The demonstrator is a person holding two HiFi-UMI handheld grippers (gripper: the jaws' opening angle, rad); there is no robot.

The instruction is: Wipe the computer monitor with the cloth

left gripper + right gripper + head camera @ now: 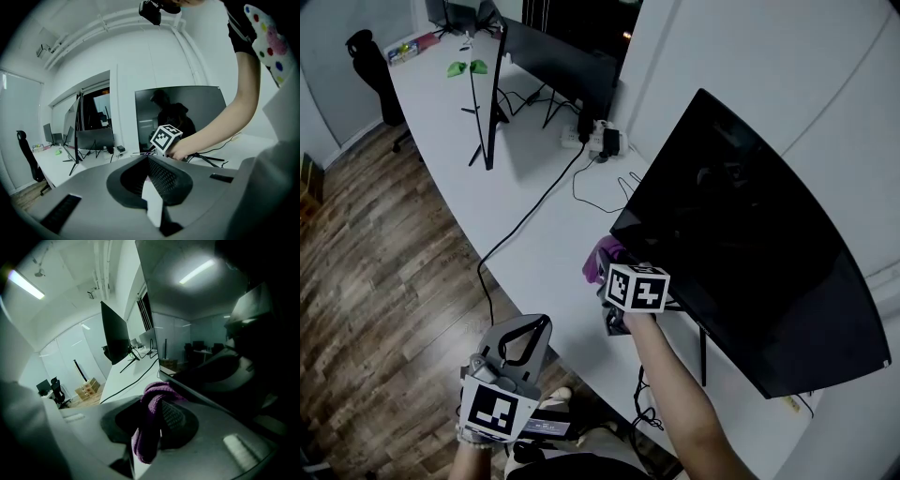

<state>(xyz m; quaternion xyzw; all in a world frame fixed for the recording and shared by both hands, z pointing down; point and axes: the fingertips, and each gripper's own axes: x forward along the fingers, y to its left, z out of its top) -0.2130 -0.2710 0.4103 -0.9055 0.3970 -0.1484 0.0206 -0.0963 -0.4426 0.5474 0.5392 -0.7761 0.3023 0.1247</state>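
Note:
A large curved black monitor [750, 244] stands on the white desk [544, 253] at the right, its screen dark. My right gripper [609, 272] is at the screen's lower left corner, shut on a purple cloth [602, 261]. In the right gripper view the cloth [150, 427] hangs bunched between the jaws, with the monitor [211, 310] close on the right. My left gripper [542, 322] is held low at the desk's near edge, away from the screen, shut on nothing. The left gripper view looks at the monitor [187, 112] and the right gripper's marker cube [165, 138].
Two more monitors [492, 84] [562, 61] stand farther back on the desk. A power strip [598, 141] and a black cable [534, 211] lie between them and me. A black office chair [375, 66] stands on the wood floor [366, 281] at the left.

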